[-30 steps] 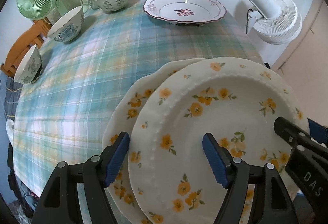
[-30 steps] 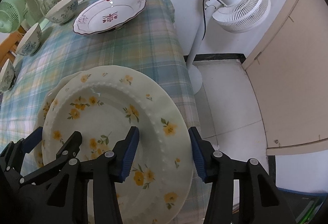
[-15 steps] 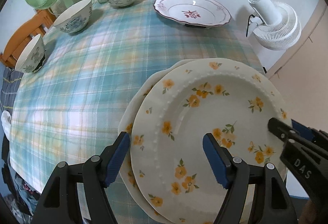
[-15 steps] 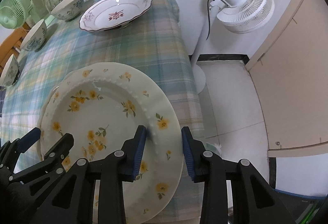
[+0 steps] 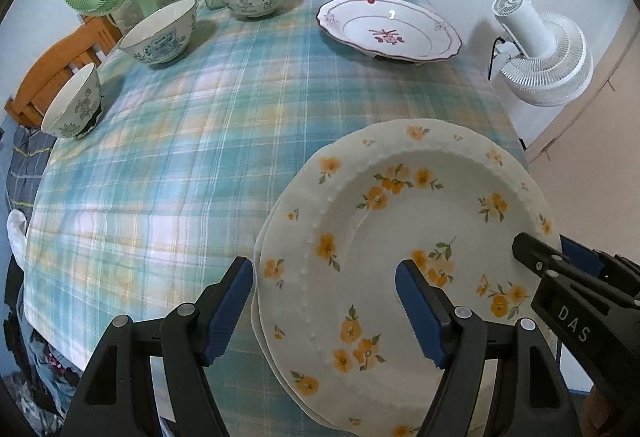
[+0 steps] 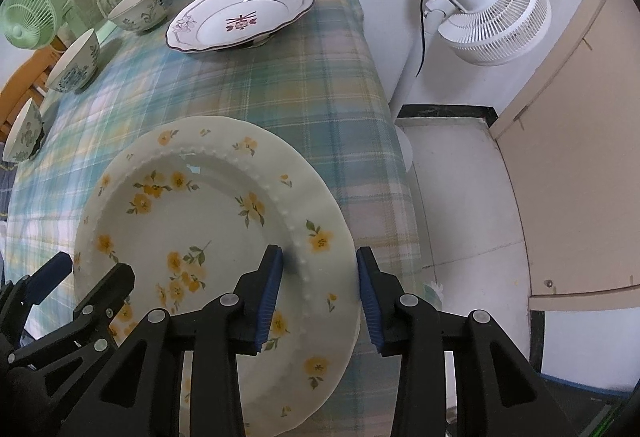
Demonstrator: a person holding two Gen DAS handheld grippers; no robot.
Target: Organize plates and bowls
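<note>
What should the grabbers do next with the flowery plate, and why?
Probably the right gripper should finish pinching the top plate's rim. Its jaws have just been closing around that rim, but gaps still seem to show beside the pads. The left gripper stands wide open across the other side. The plate sits crooked on the lower plate, so a firm grip would let it be straightened.

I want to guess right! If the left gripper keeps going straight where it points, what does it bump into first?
Probably the yellow-flowered plate. The left gripper points steeply down with its open jaws either side of that plate's near-left rim, so the plate comes first. How big the gap is, the picture can't show.
</note>
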